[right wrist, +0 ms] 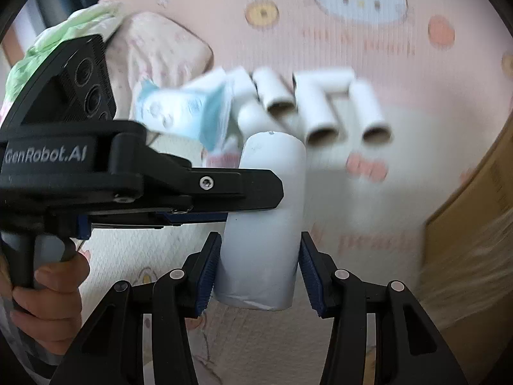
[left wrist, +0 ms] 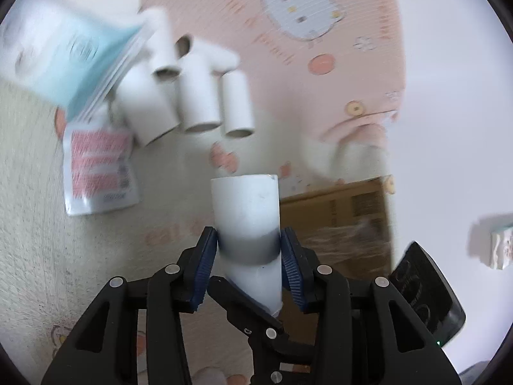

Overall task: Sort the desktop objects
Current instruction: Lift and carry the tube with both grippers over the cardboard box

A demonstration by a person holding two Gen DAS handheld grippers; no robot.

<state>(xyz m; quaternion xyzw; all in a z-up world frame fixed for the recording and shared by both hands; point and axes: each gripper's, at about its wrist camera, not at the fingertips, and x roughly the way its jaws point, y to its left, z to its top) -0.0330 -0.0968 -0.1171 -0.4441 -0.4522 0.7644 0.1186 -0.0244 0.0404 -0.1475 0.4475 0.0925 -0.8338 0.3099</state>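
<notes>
A white paper roll (left wrist: 247,218) is held up between both grippers. My left gripper (left wrist: 248,250) is shut on its lower part. In the right wrist view the same roll (right wrist: 266,224) stands between the pads of my right gripper (right wrist: 259,266); small gaps show at both pads, so its grip is unclear. The left gripper (right wrist: 224,192) reaches in from the left and clamps the roll higher up. Several white rolls (left wrist: 198,96) lie grouped on the pink cartoon blanket (left wrist: 320,96); they also show in the right wrist view (right wrist: 320,106).
A blue tissue pack (left wrist: 64,57) lies left of the rolls, with a pink-and-white packet (left wrist: 99,170) below it. A brown cardboard box (left wrist: 340,224) sits to the right, also in the right wrist view (right wrist: 474,240). A pillow (right wrist: 154,54) lies at the back left.
</notes>
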